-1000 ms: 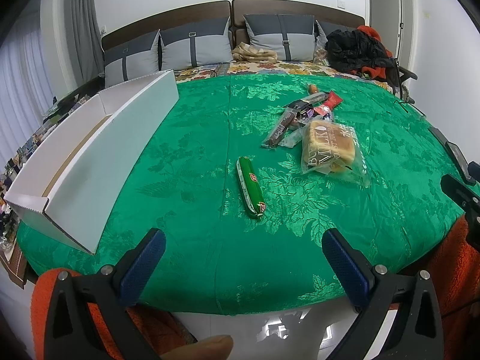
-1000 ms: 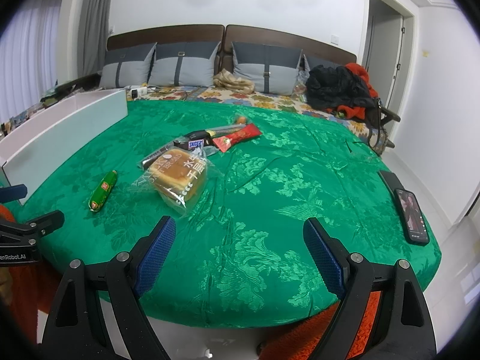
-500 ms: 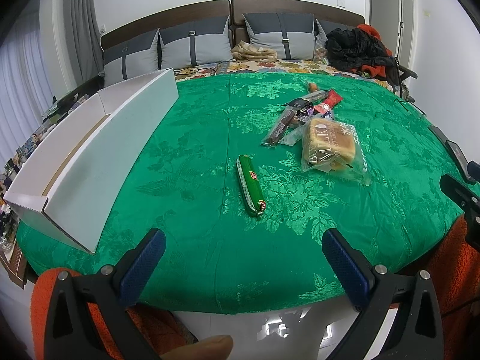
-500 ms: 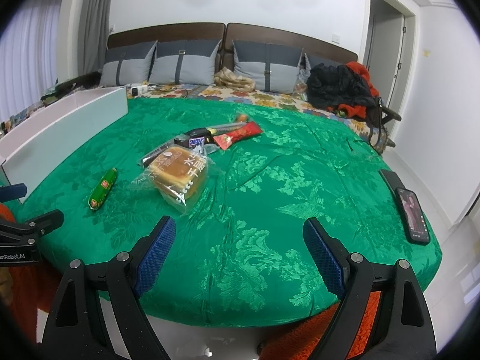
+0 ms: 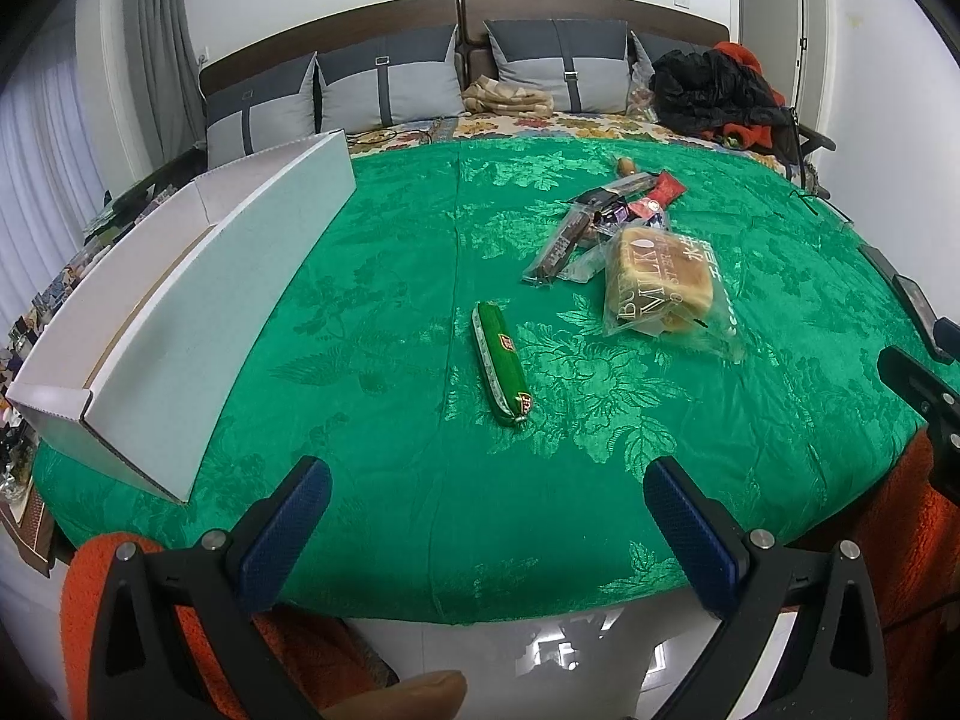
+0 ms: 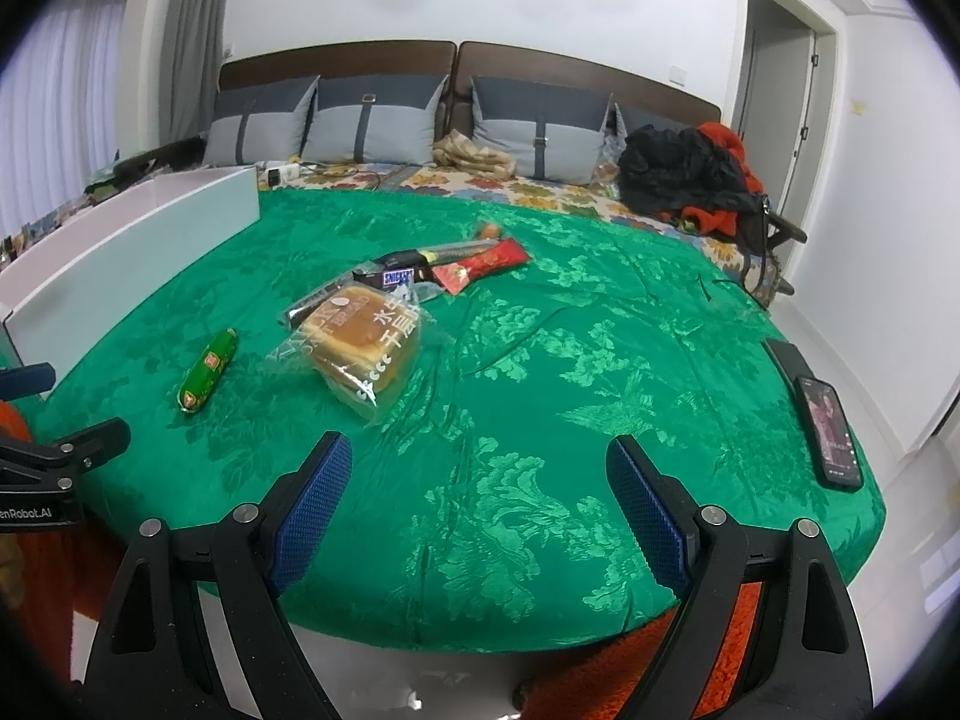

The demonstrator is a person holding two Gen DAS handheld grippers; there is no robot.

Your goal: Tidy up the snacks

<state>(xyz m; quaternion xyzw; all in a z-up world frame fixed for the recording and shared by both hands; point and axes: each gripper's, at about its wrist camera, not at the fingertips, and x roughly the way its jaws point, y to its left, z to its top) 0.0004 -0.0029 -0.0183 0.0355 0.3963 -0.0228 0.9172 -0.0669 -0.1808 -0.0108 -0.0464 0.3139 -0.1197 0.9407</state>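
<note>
A green sausage stick (image 5: 503,363) lies alone on the green cloth (image 5: 390,312), also in the right wrist view (image 6: 207,369). A bagged loaf of bread (image 5: 660,288) (image 6: 360,339) lies to its right. Behind it is a pile of small snack packs (image 5: 606,210), with a Snickers bar (image 6: 397,278) and a red packet (image 6: 480,264). A long white open box (image 5: 180,312) (image 6: 138,252) stands at the left. My left gripper (image 5: 486,516) is open and empty, near the cloth's front edge. My right gripper (image 6: 480,498) is open and empty, right of the bread.
A phone (image 6: 831,432) lies on the cloth's right edge. Pillows (image 5: 384,84) and a heap of dark and red clothes (image 5: 714,96) sit at the far end. The right gripper's body (image 5: 924,396) shows at the right edge of the left wrist view.
Both grippers have crept slightly forward. Nothing on the cloth has moved.
</note>
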